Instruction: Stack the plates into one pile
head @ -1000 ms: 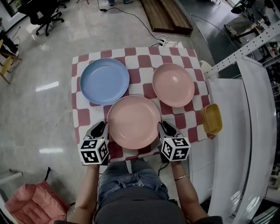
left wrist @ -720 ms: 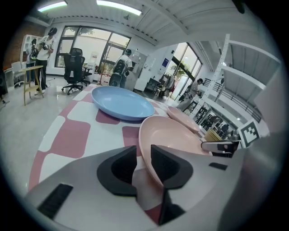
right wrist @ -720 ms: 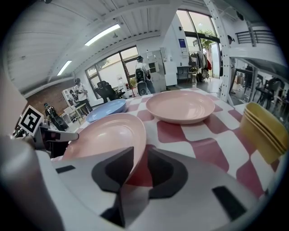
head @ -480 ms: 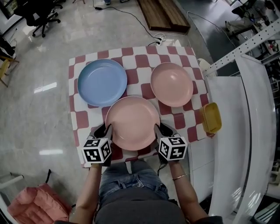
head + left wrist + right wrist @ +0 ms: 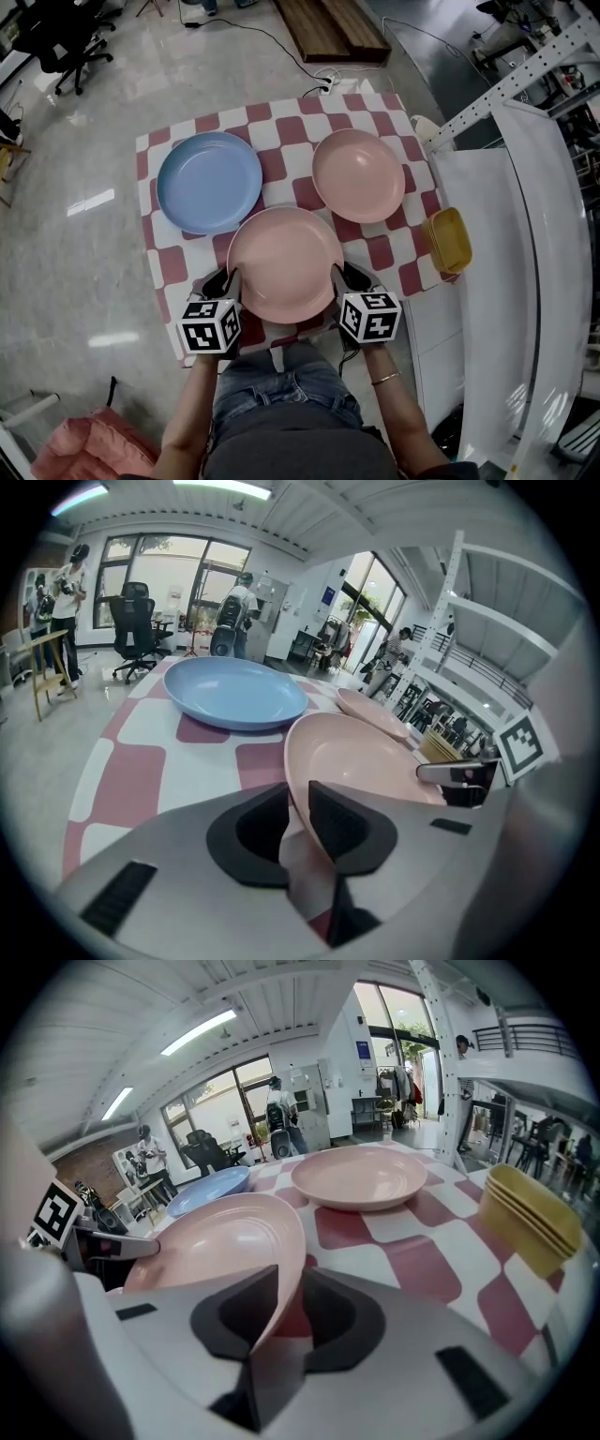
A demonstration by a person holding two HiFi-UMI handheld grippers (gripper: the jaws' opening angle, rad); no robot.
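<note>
Checkered tablecloth (image 5: pixel 281 131), three plates, none stacked yet.
Left gripper (image 5: pixel 228 279) closing on, right gripper (image 5: pixel 345 275) clamping, near pink plate (image 5: pixel 284 264) by its rim; blue plate (image 5: pixel 209 182) and far pink plate (image 5: pixel 358 175) lie apart.

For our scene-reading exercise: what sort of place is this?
Probably a workshop or lab, not a home: office chairs, metal racking, and one small checked table on a polished floor.

Table (image 5: pixel 173 272): near plate (image 5: pixel 286 264) front centre. Far-left plate (image 5: pixel 209 182) sits behind it to the left, far-right plate (image 5: pixel 358 175) behind it to the right, with those two apart. Stack of trays (image 5: pixel 448 240) at the table's right edge, right of the near plate.
</note>
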